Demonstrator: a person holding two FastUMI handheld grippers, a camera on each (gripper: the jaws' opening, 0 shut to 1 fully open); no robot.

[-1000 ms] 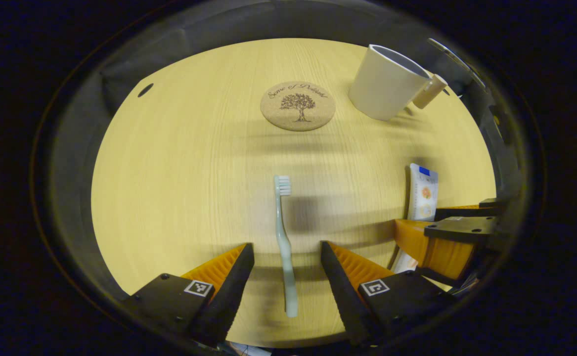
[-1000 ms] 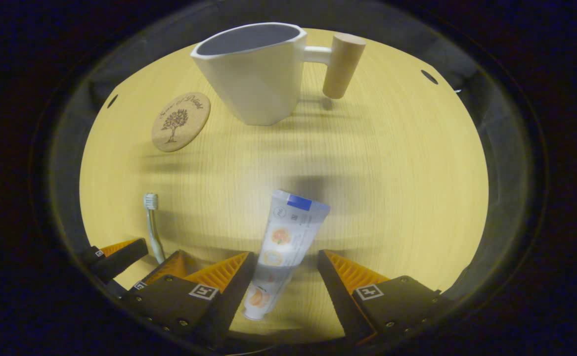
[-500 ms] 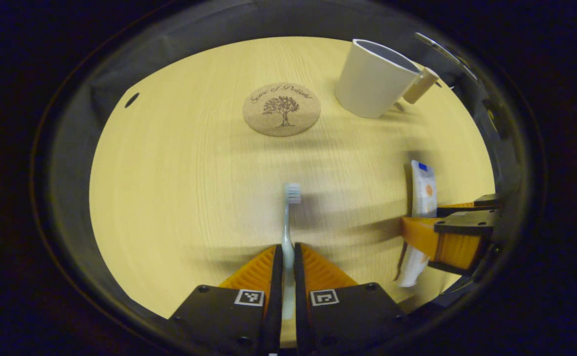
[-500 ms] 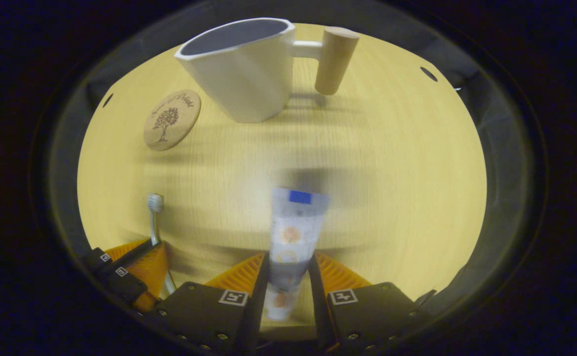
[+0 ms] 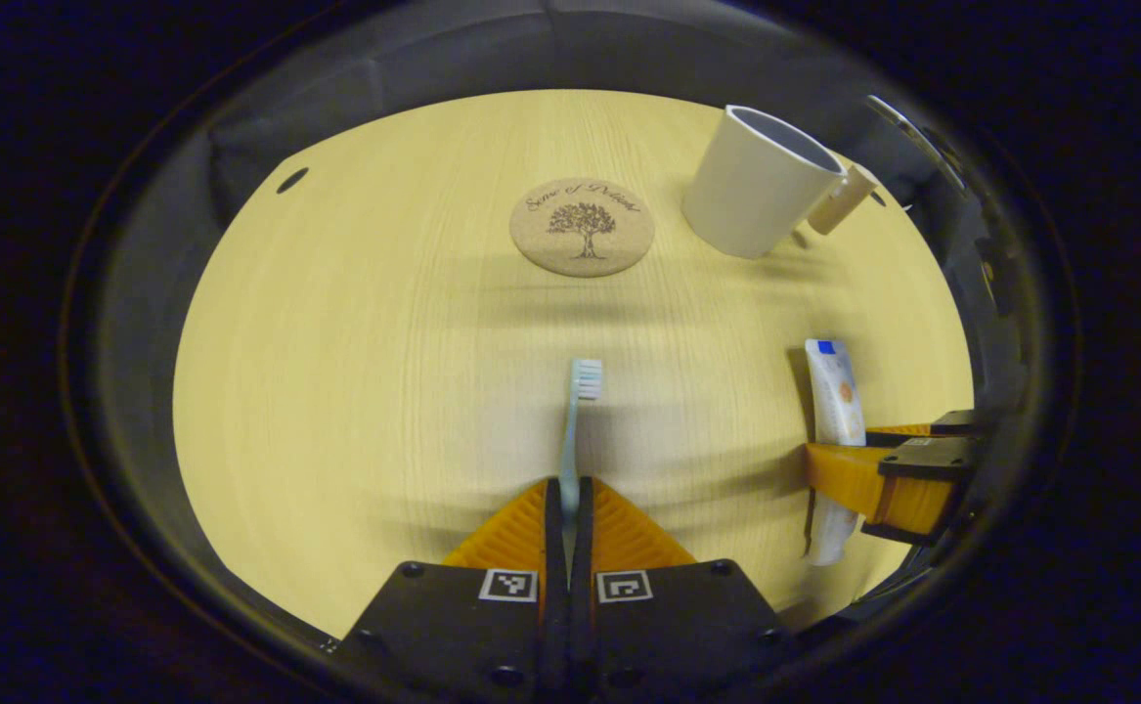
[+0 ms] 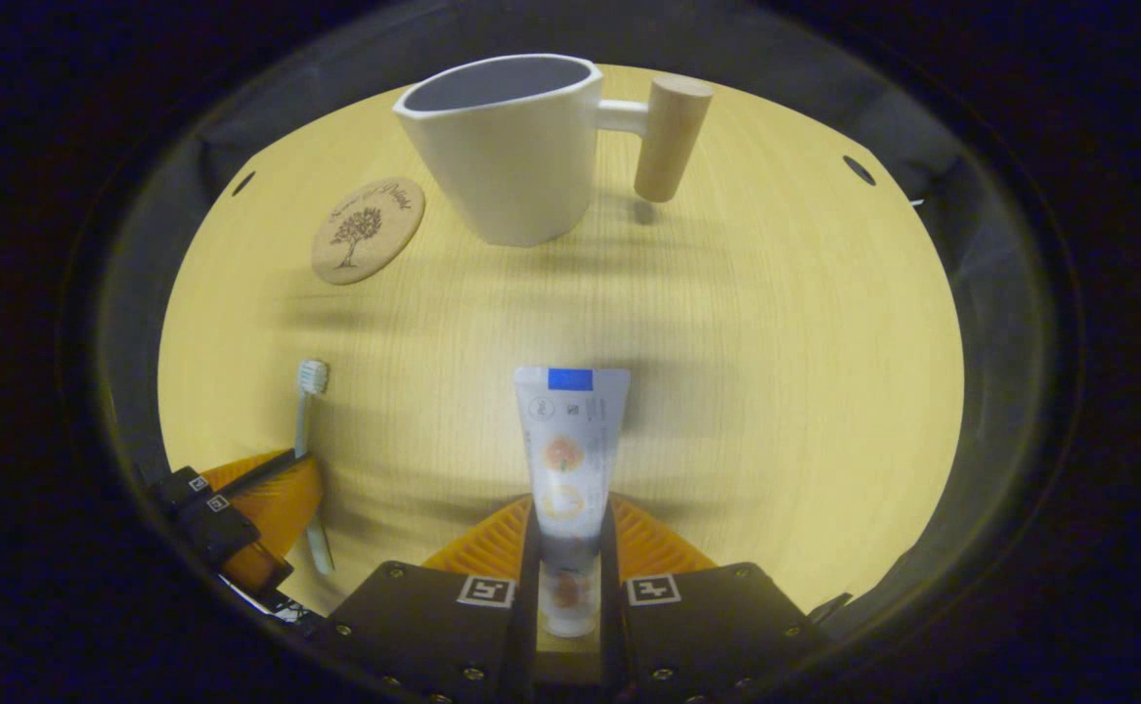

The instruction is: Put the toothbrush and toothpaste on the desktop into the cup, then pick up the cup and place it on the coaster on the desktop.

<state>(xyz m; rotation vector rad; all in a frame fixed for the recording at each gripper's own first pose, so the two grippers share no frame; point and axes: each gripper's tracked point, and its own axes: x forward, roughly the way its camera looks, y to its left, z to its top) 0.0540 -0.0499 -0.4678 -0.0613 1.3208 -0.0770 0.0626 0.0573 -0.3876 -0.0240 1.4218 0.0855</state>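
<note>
You're working over a pale wood-grain desktop (image 5: 355, 372) with small dark holes (image 5: 290, 180) near its far corners; dark grey cloth wall (image 6: 746, 59) behind; soft shadows fall across it.

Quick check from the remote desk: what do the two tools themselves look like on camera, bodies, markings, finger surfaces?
Both look alike. The left tool has two dark, blocky finger mounts with visible screws, each carrying a small square black-and-white code tag. Its fingers are wedge shaped, narrowing toward the tips, with ribbed faces. The right tool has the same dark mounts, tags, screws and ribbed wedges. No cables or sleeves are visible.
</note>
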